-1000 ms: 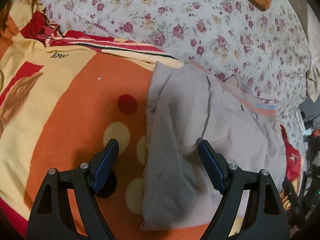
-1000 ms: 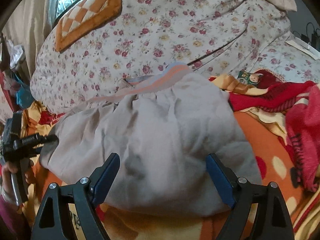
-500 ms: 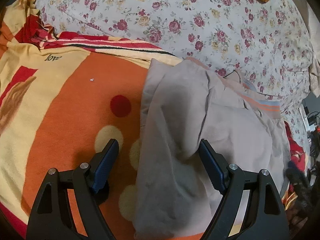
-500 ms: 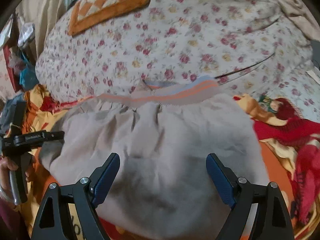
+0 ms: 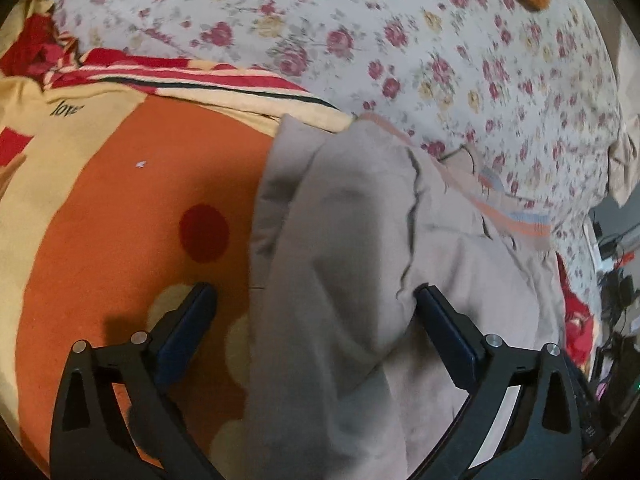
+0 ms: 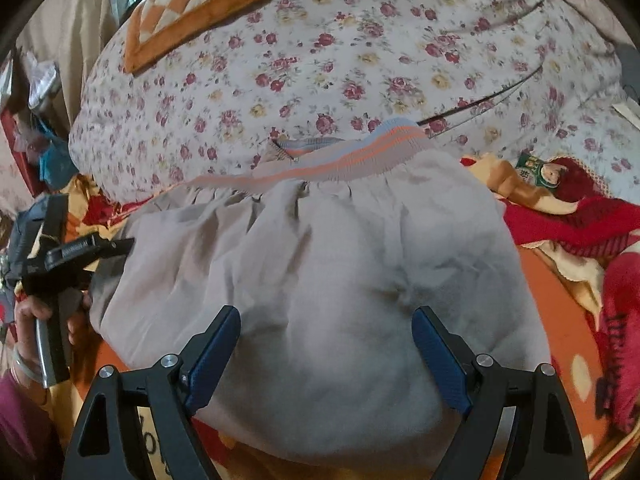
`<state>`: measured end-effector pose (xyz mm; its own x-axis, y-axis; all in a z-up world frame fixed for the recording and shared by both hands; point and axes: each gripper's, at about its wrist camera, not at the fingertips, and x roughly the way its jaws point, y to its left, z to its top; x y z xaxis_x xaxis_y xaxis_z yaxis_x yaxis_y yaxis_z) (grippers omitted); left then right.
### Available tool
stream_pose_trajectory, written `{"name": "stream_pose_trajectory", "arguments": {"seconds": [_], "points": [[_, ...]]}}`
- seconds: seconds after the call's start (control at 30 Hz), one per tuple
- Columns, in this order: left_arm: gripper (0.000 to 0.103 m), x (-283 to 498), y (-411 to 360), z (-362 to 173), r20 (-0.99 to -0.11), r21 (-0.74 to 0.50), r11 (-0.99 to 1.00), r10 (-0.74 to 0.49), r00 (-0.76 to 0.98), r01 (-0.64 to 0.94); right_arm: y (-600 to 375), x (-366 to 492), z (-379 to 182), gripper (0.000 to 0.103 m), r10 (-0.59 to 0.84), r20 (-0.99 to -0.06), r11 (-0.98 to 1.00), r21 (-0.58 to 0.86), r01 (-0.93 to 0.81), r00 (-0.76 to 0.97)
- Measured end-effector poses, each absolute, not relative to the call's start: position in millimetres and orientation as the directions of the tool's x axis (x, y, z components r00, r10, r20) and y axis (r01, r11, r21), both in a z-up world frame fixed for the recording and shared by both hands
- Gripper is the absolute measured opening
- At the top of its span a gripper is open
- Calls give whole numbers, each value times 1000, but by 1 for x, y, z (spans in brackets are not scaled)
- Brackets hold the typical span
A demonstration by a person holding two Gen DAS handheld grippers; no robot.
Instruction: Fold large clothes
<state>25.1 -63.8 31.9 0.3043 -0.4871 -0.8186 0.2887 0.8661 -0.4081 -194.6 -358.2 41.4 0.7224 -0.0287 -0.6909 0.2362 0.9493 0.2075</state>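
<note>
A folded grey garment (image 5: 352, 264) with an orange and blue striped waistband (image 5: 512, 216) lies on an orange, yellow and red blanket (image 5: 120, 200). My left gripper (image 5: 316, 304) is open and hovers low over the garment's left edge, one finger over the blanket, one over the cloth. In the right wrist view the garment (image 6: 328, 272) fills the middle, its waistband (image 6: 340, 156) at the far edge. My right gripper (image 6: 326, 328) is open above its near part. The left gripper (image 6: 80, 252) shows there at the garment's left side.
A white floral quilt (image 5: 400, 40) bulges behind the garment, also in the right wrist view (image 6: 360, 60). An orange checked cushion (image 6: 192, 4) lies on it. Red and yellow blanket folds (image 6: 580, 232) lie to the right. Cables and clutter (image 5: 612, 280) sit beyond the bed's edge.
Both grippers have moved closer over the garment. The garment has shifted little; both grippers stay open.
</note>
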Motion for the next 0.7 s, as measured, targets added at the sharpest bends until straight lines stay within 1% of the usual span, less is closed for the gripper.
{"name": "stream_pose_trajectory", "arguments": {"seconds": [0.07,0.13,0.17,0.2,0.23,0.27,0.3,0.33,0.37,0.4,0.47,0.6,0.7], "points": [[101,26,-71,30,-823,-416,854,-500,270,313,-358,-194,41,86,-26,-681,952,206,226,732],[97,29,-79,29,-840,-387,861,-477,260,330,-360,-194,42,86,-15,-672,951,219,218,740],[86,30,-83,29,-844,-373,862,-469,261,342,-362,-194,43,86,-7,-667,949,231,216,745],[72,29,-86,31,-847,-363,864,-462,263,348,-364,-194,44,86,-2,-662,946,241,216,749],[64,29,-89,32,-847,-363,862,-464,261,352,-366,-195,44,86,-1,-659,945,246,217,752],[46,28,-92,32,-843,-379,854,-478,247,358,-369,-195,45,86,-2,-655,942,252,220,756],[39,27,-94,33,-840,-395,846,-491,232,358,-372,-195,46,86,-9,-654,941,251,228,756],[37,25,-97,34,-844,-382,851,-480,238,360,-375,-195,46,86,-19,-655,939,247,237,756],[32,23,-100,35,-848,-362,855,-467,249,372,-379,-194,47,86,-35,-659,936,242,256,751],[29,20,-103,37,-850,-350,855,-461,255,382,-383,-193,47,86,-46,-667,932,240,273,744],[27,15,-106,40,-854,-325,863,-443,272,386,-394,-191,49,86,-62,-682,923,239,303,729],[24,7,-107,52,-847,-322,865,-445,291,384,-414,-193,50,86,-149,-735,904,170,392,661],[24,0,-109,67,-838,-326,864,-452,305,385,-428,-203,55,86,-157,-748,899,162,408,644]]}}
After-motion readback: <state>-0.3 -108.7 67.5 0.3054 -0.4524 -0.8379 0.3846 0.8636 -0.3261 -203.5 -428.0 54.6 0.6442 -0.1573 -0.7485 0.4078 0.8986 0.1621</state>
